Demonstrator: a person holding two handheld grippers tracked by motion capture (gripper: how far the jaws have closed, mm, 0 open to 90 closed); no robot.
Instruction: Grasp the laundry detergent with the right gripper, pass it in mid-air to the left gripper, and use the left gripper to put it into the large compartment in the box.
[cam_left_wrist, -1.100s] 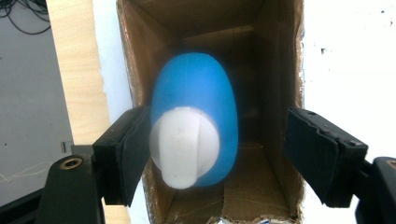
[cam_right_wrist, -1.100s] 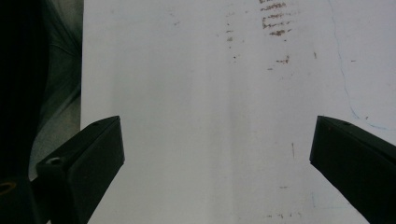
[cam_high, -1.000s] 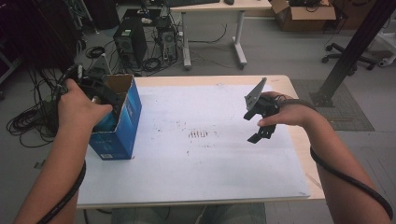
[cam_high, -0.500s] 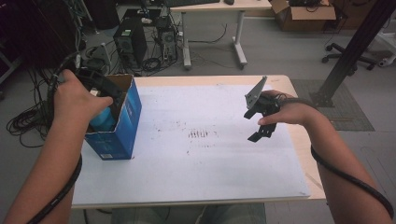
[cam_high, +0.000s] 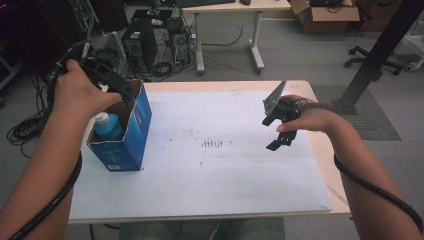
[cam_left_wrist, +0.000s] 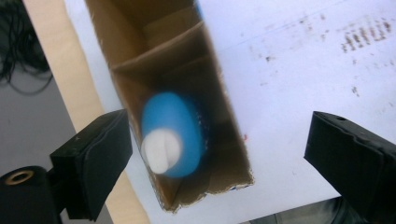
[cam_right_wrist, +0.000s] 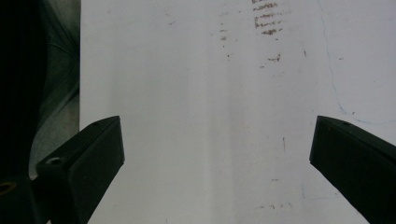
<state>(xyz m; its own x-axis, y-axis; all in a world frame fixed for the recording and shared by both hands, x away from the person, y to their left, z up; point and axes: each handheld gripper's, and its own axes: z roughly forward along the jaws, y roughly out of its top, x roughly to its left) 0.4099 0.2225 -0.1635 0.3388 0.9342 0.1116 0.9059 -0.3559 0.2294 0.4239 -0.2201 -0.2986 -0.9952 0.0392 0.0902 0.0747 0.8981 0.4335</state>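
My forearms came in from the near edge of the worktop (cam_high: 200, 200), which was covered by a white sheet (cam_high: 215, 175) with a patch of dark smudges (cam_high: 214, 144) near its middle. My right gripper (cam_high: 278, 131) hung above the right part of that sheet, its jaws spread wide with nothing between them; in the right gripper view only the bare white sheet lay below them. At the left edge of the worktop stood the blue cardboard box (cam_high: 131, 135), open at the top, with a card divider inside. The blue bottle (cam_high: 107, 126) with its white cap stood upright in the near compartment of that box. My left gripper (cam_high: 112, 82) was held above the box's far end, clear of the bottle. Its jaws had just been opening and stood released, wide apart; in the left gripper view the bottle (cam_left_wrist: 171, 134) showed between them but well below, untouched, down in the box (cam_left_wrist: 224, 140). Beyond the worktop were a computer tower (cam_high: 139, 42) on the floor and a desk (cam_high: 230, 7).
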